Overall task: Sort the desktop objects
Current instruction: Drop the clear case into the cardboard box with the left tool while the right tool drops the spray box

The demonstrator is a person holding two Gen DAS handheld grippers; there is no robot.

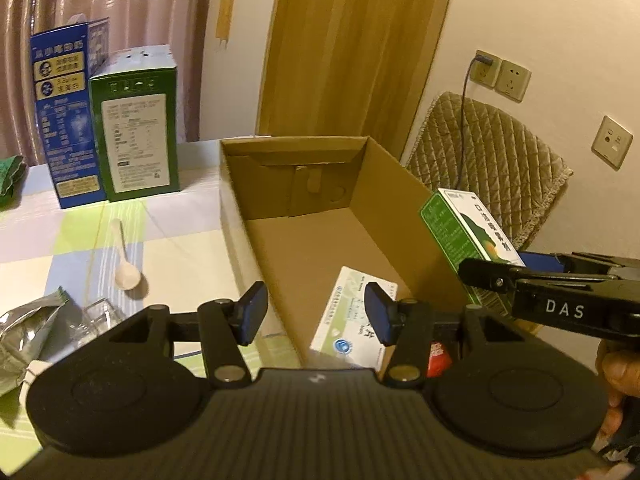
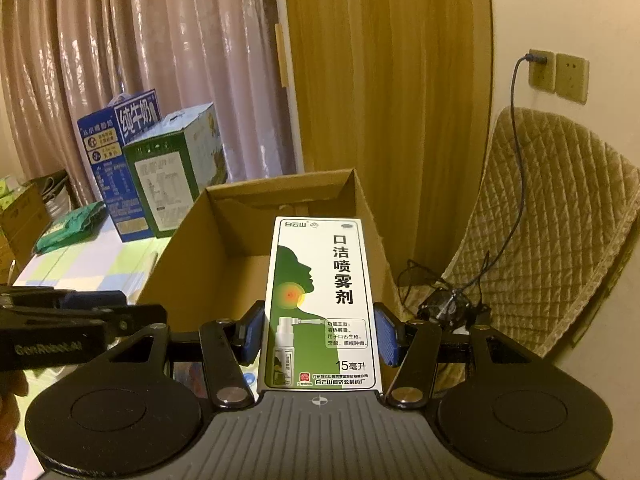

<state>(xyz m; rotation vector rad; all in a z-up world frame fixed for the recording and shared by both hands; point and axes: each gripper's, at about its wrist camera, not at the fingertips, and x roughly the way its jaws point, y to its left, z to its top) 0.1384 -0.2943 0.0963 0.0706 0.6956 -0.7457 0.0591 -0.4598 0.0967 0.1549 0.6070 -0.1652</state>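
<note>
Right gripper: jaws clamped on the long sides of a green-and-white spray box, which lies face up between the blue pads, its near end against the gripper body and its far end reaching over the near edge of the cardboard box. In the left wrist view the same spray box sits tilted above the carton's right wall, gripped by the right gripper entering from the right; part of a hand shows at the frame's right edge. Left gripper: jaws apart, holding nothing, hovering level over the carton's near left corner. Between its pads, lower down, a white-and-green flat packet lies on the carton floor; a small red item sits just right of it, mostly hidden. Left of the carton, on the checked tablecloth: a foil pouch, a clear glass item, a white plastic spoon. Farther back: a green milk carton touching a blue milk carton, both upright; a green cloth at the left edge. Beyond: pink curtain, wooden door, a quilted chair cover, wall sockets with a cable plugged in.
</note>
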